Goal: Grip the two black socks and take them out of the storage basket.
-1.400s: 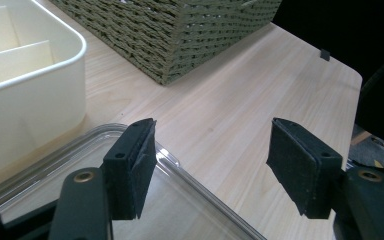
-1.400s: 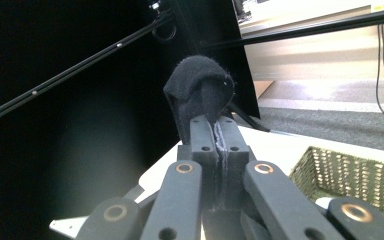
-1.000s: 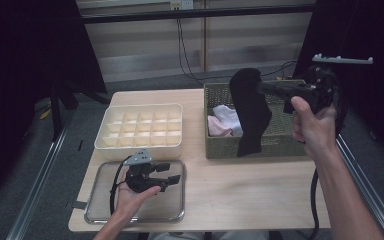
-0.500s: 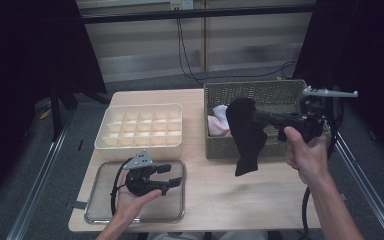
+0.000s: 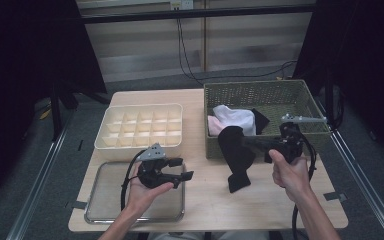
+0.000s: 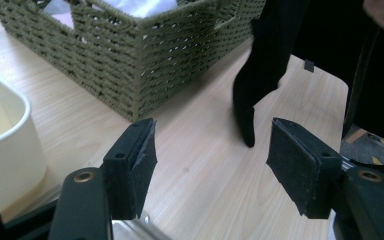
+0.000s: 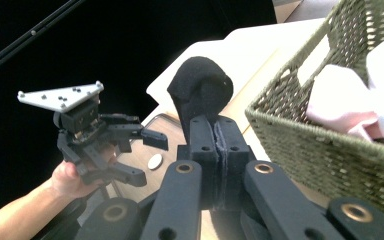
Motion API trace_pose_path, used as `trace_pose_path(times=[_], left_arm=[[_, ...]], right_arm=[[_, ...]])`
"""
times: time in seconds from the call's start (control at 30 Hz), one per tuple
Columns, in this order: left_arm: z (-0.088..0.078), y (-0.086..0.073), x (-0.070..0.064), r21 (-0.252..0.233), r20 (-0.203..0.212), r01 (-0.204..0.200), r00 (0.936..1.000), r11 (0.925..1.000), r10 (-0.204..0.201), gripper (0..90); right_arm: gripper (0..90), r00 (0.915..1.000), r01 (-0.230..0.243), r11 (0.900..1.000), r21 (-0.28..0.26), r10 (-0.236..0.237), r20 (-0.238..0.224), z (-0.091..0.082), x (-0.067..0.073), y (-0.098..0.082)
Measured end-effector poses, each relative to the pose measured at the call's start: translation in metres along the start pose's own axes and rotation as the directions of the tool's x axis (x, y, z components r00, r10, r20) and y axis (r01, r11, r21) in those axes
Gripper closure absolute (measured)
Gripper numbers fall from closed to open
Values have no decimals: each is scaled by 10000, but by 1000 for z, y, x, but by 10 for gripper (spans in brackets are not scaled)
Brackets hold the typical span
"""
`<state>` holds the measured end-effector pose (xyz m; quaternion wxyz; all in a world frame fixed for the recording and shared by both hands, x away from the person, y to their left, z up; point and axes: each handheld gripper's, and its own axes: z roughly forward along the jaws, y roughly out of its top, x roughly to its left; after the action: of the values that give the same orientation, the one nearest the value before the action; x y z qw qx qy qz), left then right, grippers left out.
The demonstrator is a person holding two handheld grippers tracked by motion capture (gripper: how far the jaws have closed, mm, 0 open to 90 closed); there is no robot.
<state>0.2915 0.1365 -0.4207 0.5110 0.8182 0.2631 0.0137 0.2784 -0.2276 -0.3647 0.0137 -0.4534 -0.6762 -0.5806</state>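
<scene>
A black sock point(image 5: 237, 152) hangs from my right gripper point(image 5: 246, 142), whose jaws are shut on its upper part, in front of the woven basket point(image 5: 260, 90). The sock's lower end touches the tabletop. From the right gripper view the sock point(image 7: 200, 92) bulges above the shut pads point(image 7: 202, 150). My left gripper point(image 5: 182, 168) is open with nothing between its jaws, held over the metal tray point(image 5: 100, 200) and pointing right toward the sock. In the left gripper view the sock point(image 6: 260, 75) hangs ahead of the open gripper point(image 6: 212, 155).
The basket holds white point(image 5: 235, 117), pink and dark cloth. A cream compartment box point(image 5: 140, 127) stands behind the tray on the wooden table point(image 5: 260, 205). A small round white object point(image 7: 155, 161) lies on the tray.
My right gripper has come down and toward the near side with the sock, from above the basket to in front of it. The left gripper has shifted slightly over the tray.
</scene>
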Motion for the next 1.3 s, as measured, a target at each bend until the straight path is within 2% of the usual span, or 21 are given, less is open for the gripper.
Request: trace_pose_path(times=[0.07,0.13,0.23,0.27,0.37,0.4,0.5,0.57,0.67,0.7,0.8,0.87,1.07,1.2,1.23,1.3], left_arm=[[4,1,1,108,48,-6,10000,9999,5,357],[7,1,2,94,170,181,9997,9998,-183,357],[13,0,1,340,162,95,9998,9994,-101,357],[14,0,1,363,191,113,9997,9993,-120,356],[15,-1,1,343,226,125,9997,9993,-133,356],[15,-1,2,369,250,152,9996,9992,-161,356],[14,-1,3,299,194,209,9996,9993,-214,355],[13,-2,3,336,171,301,9994,9990,-307,352],[14,-5,2,326,216,282,9994,9991,-289,353],[15,-6,2,361,238,279,9993,9990,-288,352],[17,-11,1,457,306,353,9989,9983,-368,338],[18,-15,0,634,333,296,9989,9975,-318,333],[23,-24,-4,1009,393,232,9989,9946,-273,324],[24,-33,-4,1289,395,255,9987,9913,-309,314],[24,-33,-4,1341,368,274,9988,9906,-326,314],[26,-33,-2,1264,345,378,9985,9913,-425,314]], right_arm=[[886,10000,-68,9999,130,67,46,3,-2,-6],[885,9999,-130,9996,264,129,42,6,-5,-13],[885,9995,-327,9983,489,327,6,10,-9,-22],[885,9994,-333,9972,671,329,69,14,-12,-28],[885,9993,-368,9964,766,361,97,17,-14,-33],[885,9989,-472,9953,848,464,114,20,-16,-36],[884,9993,-303,9920,1227,277,233,27,-20,-50],[883,9987,-436,9882,1468,393,316,31,-23,-60],[883,9978,-593,9849,1626,536,388,32,-26,-69],[881,9977,-591,9808,1859,517,441,33,-27,-75],[880,9977,-584,9754,2124,498,456,33,-29,-81],[879,9975,-577,9759,2105,476,530,32,-30,-87],[869,9951,-846,9623,2586,683,716,36,-37,-104],[873,9944,-868,9468,3098,637,839,44,-38,-112],[873,9940,-870,9387,3337,594,921,48,-38,-115],[873,9936,-870,9364,3401,568,976,50,-39,-116]])
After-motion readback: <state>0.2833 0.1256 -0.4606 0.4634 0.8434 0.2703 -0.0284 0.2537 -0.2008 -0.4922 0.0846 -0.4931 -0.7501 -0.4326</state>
